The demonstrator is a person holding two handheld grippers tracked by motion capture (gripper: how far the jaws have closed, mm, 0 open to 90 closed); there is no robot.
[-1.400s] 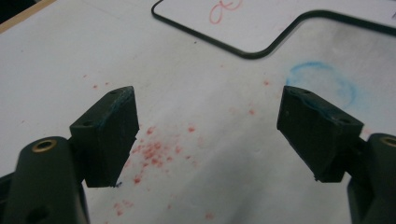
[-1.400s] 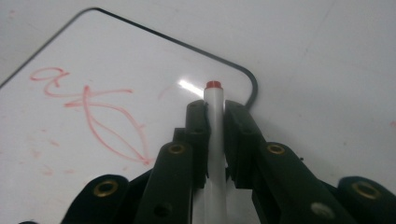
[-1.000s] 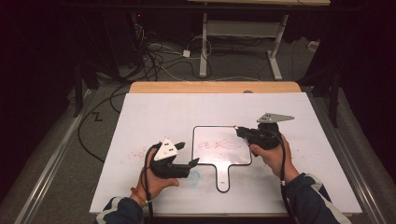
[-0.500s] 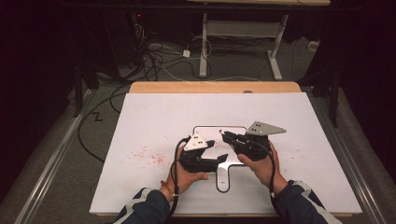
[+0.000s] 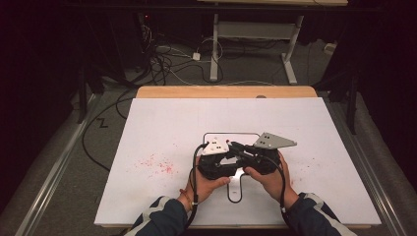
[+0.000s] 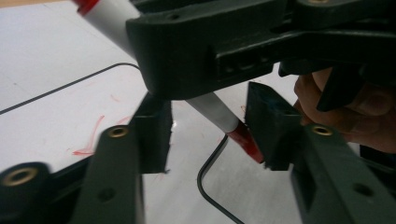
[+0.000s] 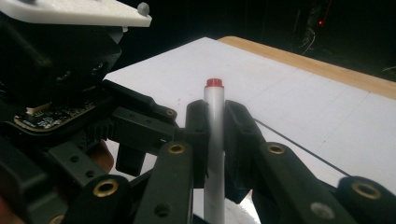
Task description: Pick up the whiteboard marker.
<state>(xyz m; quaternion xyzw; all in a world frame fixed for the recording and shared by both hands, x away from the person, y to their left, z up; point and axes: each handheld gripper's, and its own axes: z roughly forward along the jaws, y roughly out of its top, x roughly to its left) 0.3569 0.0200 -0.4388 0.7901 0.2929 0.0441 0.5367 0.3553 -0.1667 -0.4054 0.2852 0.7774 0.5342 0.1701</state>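
- Since the earlier frames, both hands have come together over the middle of the white board's near half; the left gripper (image 5: 231, 164) has left the red scribbles (image 5: 160, 164) toward the left edge and now meets the right gripper (image 5: 236, 147) above the black-outlined paddle shape (image 5: 235, 189).
- The right gripper (image 7: 215, 140) is clamped on a white marker (image 7: 214, 135) with red ends, holding it by the barrel.
- The left gripper (image 6: 210, 130) has just been closing; its jaws stand half-narrowed around the marker's red cap (image 6: 245, 142). One pad is at the cap, the other stands clear of it, so no grip yet.
- Judged from this: the marker is held and presented; the cap looks still on. Left to do: pinch the cap, then pull it off.
- The white board (image 5: 305, 123) bears red marks already.
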